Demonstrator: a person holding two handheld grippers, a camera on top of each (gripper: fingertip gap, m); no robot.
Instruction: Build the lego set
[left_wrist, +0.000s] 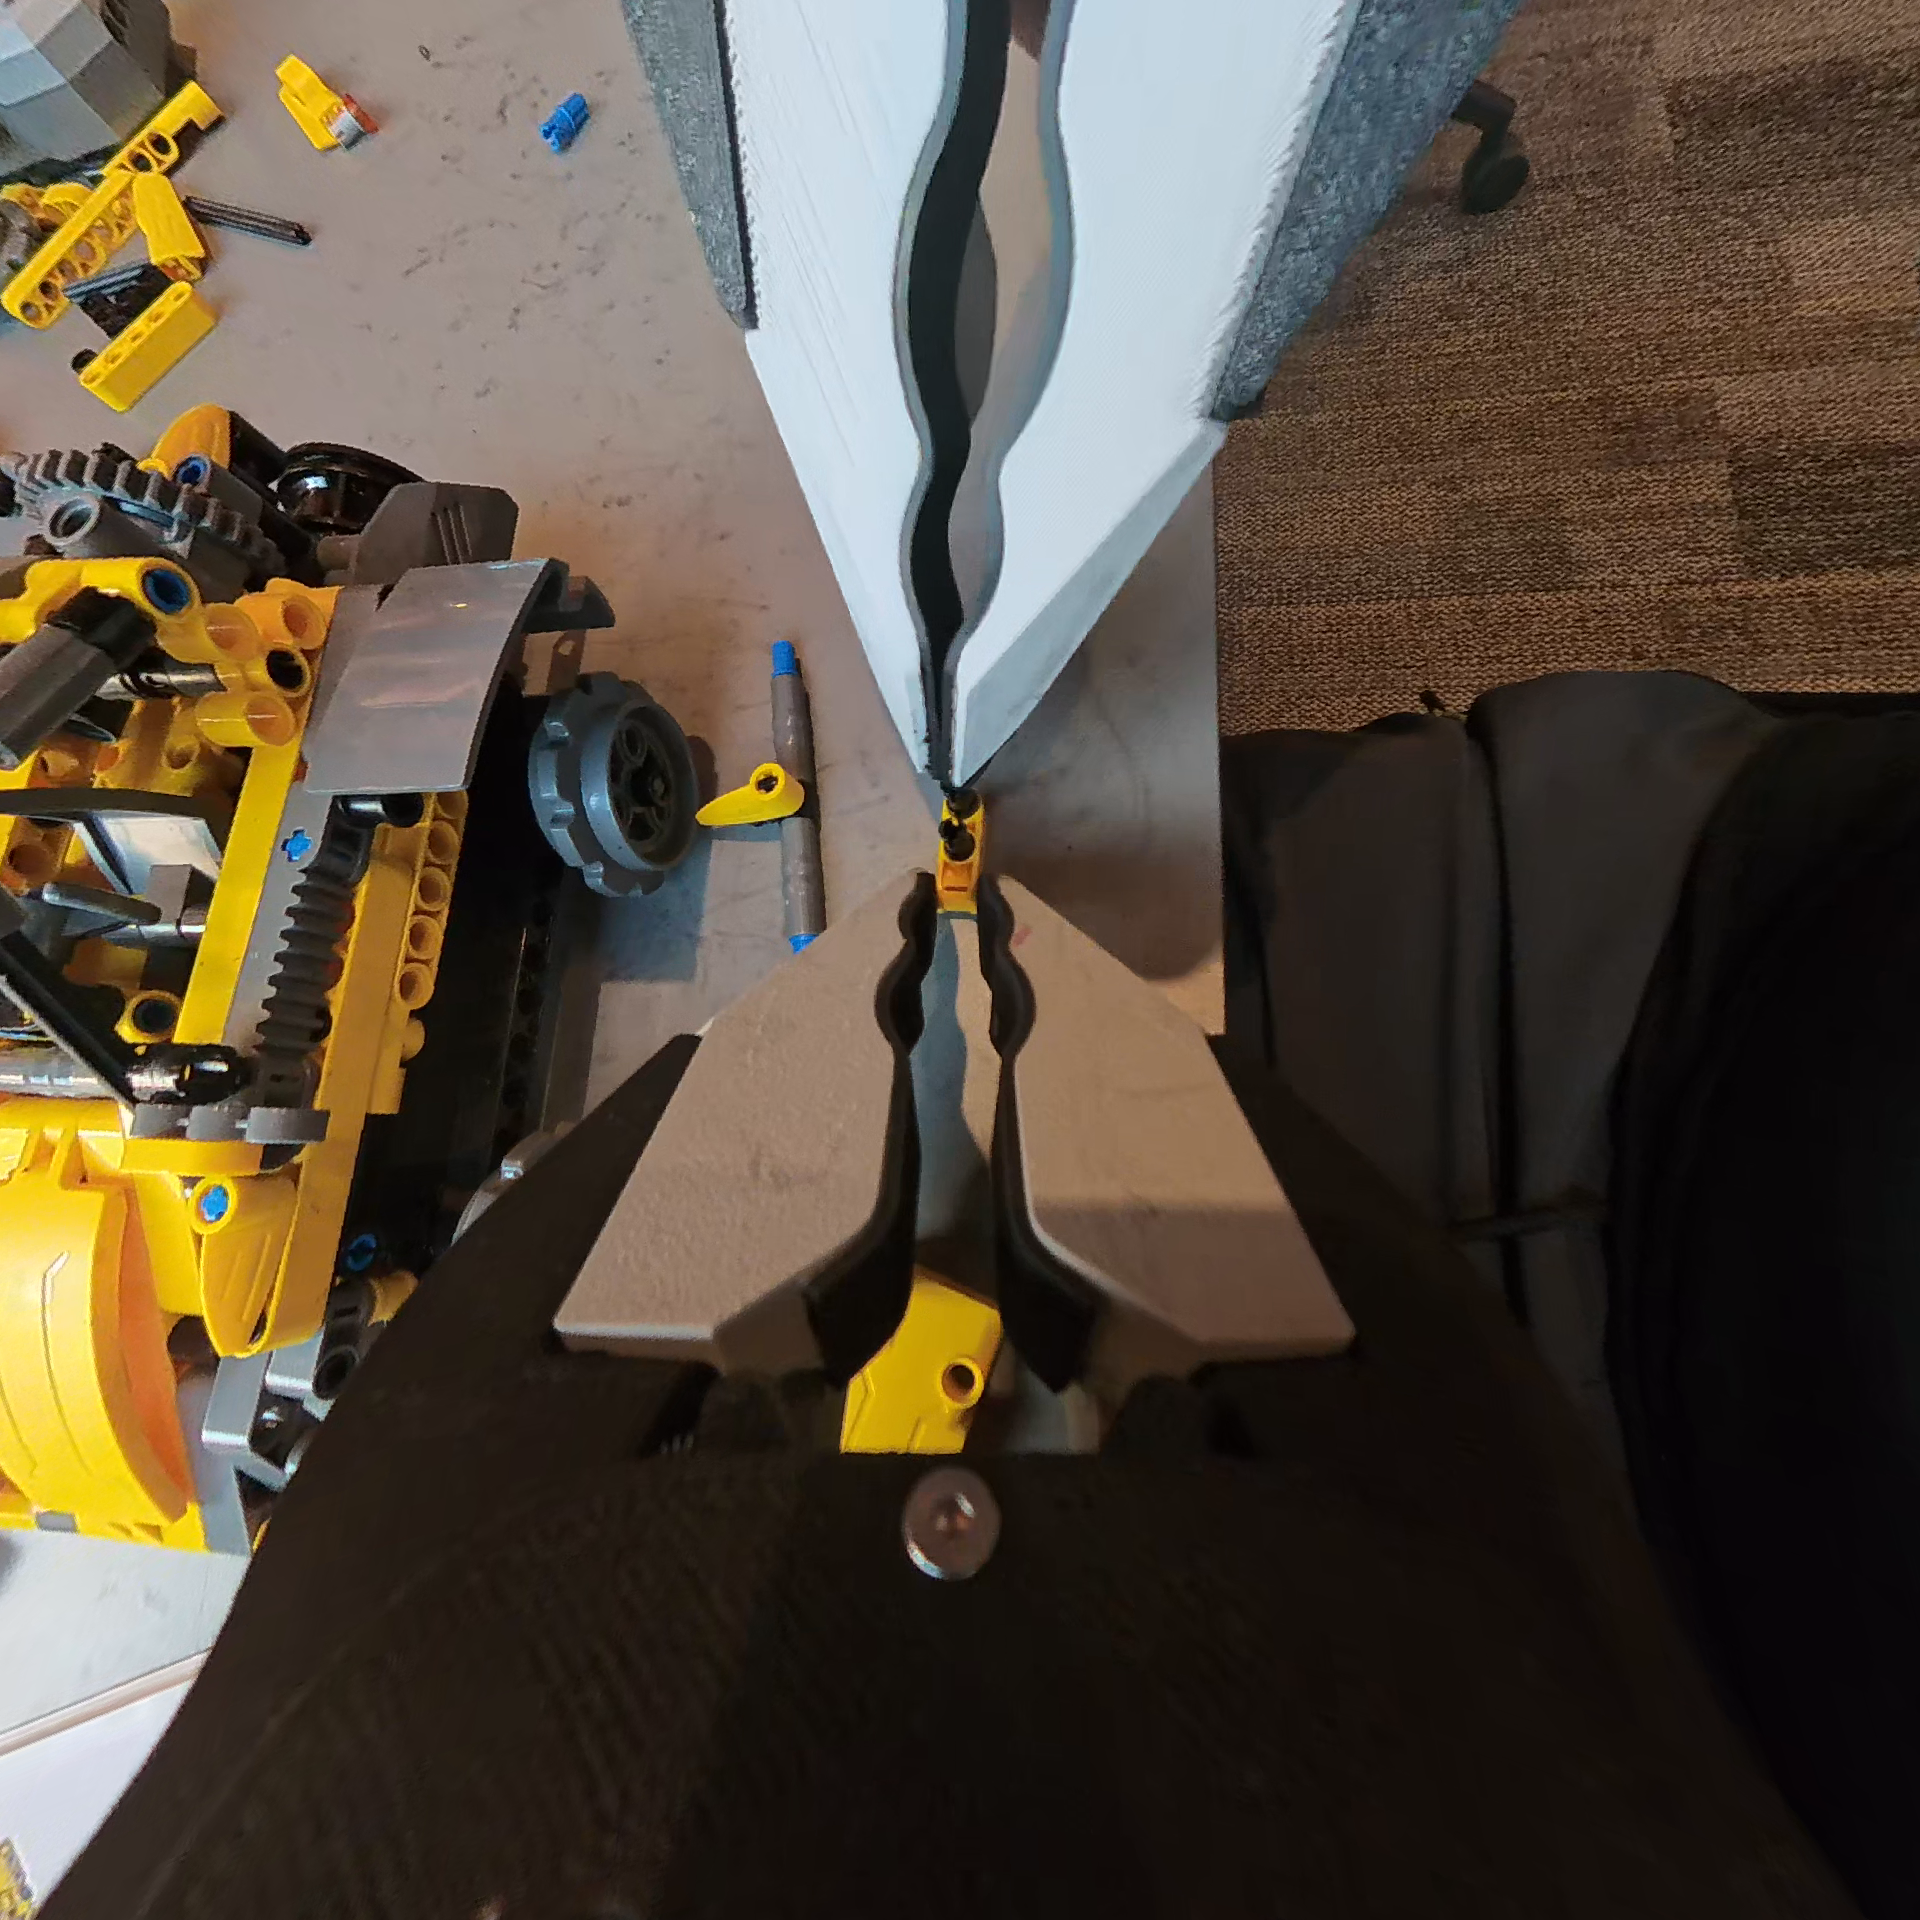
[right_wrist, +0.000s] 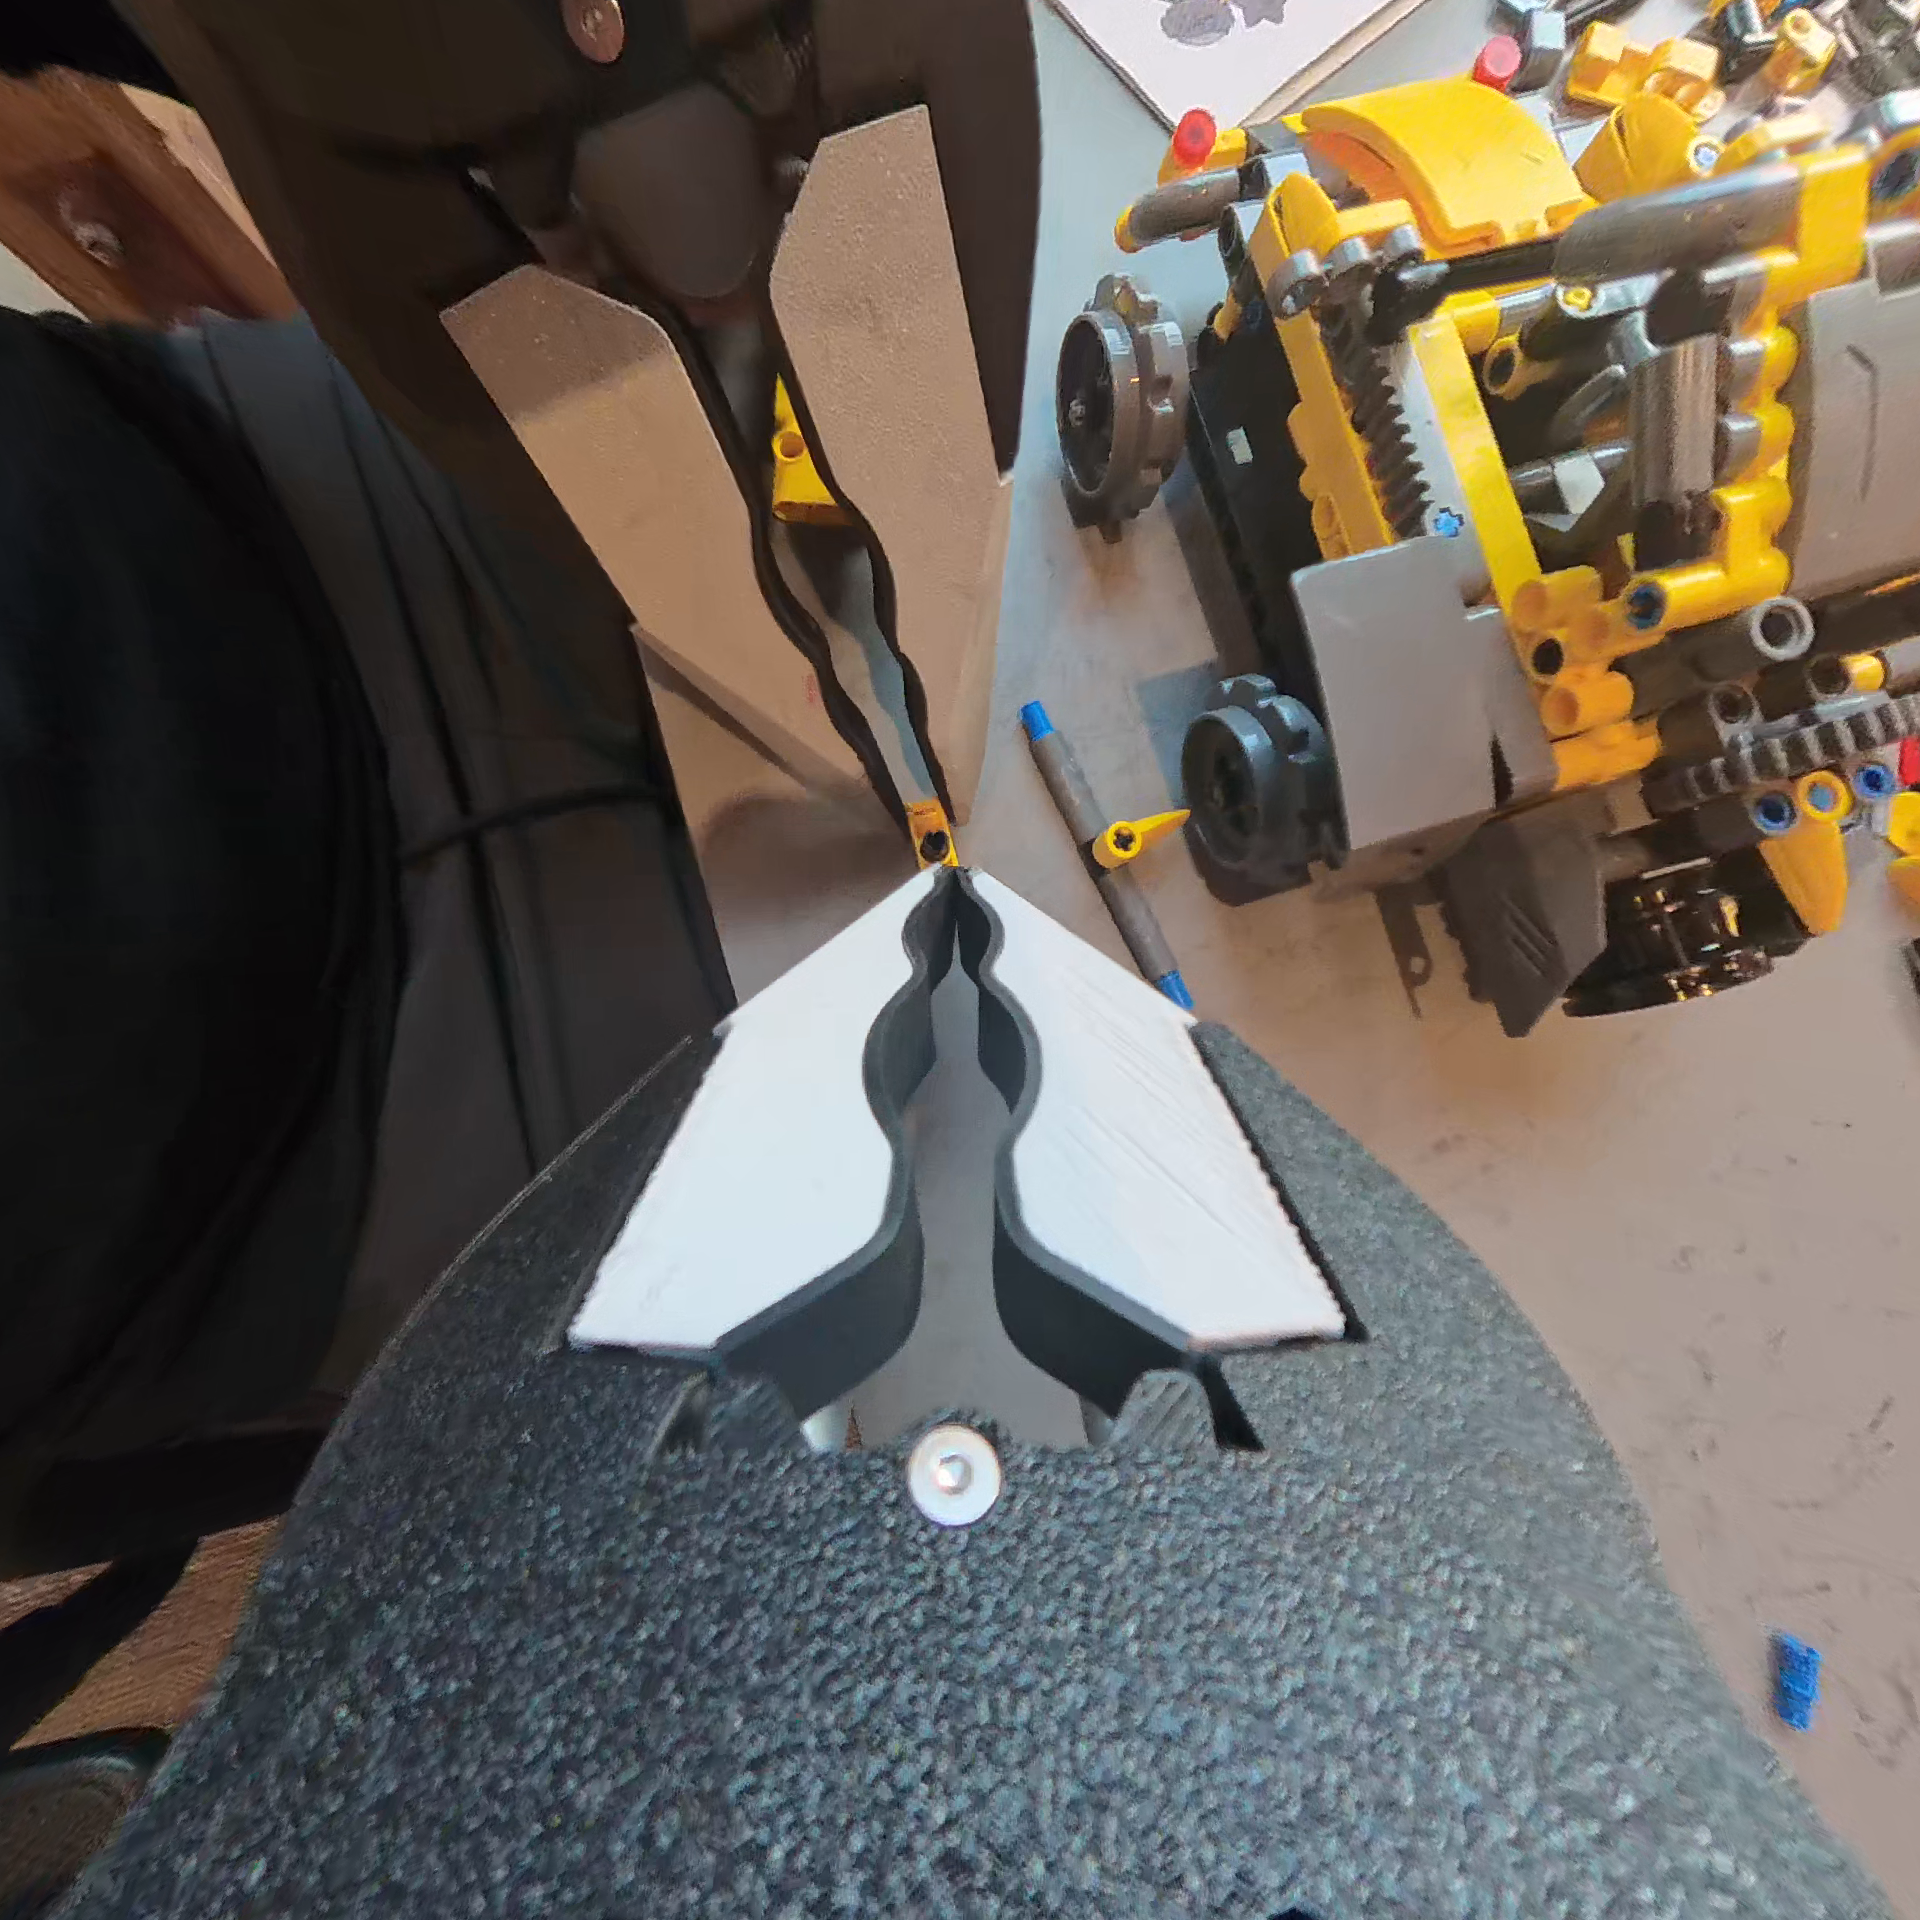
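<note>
My left gripper (left_wrist: 958, 894) has grey fingers and is shut on a small yellow pin-hole beam (left_wrist: 958, 857) with black pins in its holes, held above the table near its edge. In the right wrist view the beam (right_wrist: 928, 831) sits at the left gripper's tips. My right gripper (right_wrist: 956, 878) has white fingers that are shut together. Its tips (left_wrist: 951, 774) meet at the beam's far end, right at the outermost black pin (left_wrist: 961, 802). I see nothing clamped between its pads. A yellow panel piece (left_wrist: 914, 1371) lies under the left gripper.
A large yellow and grey brick vehicle (left_wrist: 208, 831) (right_wrist: 1507, 468) stands beside the grippers. A grey axle with blue ends (left_wrist: 795, 800) (right_wrist: 1101, 852) carries a small yellow tooth piece (left_wrist: 753, 800). Loose yellow beams (left_wrist: 104, 239) and a blue pin (left_wrist: 563, 120) lie farther off. The table edge (left_wrist: 1218, 727) borders carpet and dark clothing (left_wrist: 1558, 1039). The tips of both grippers are at nearly the same place.
</note>
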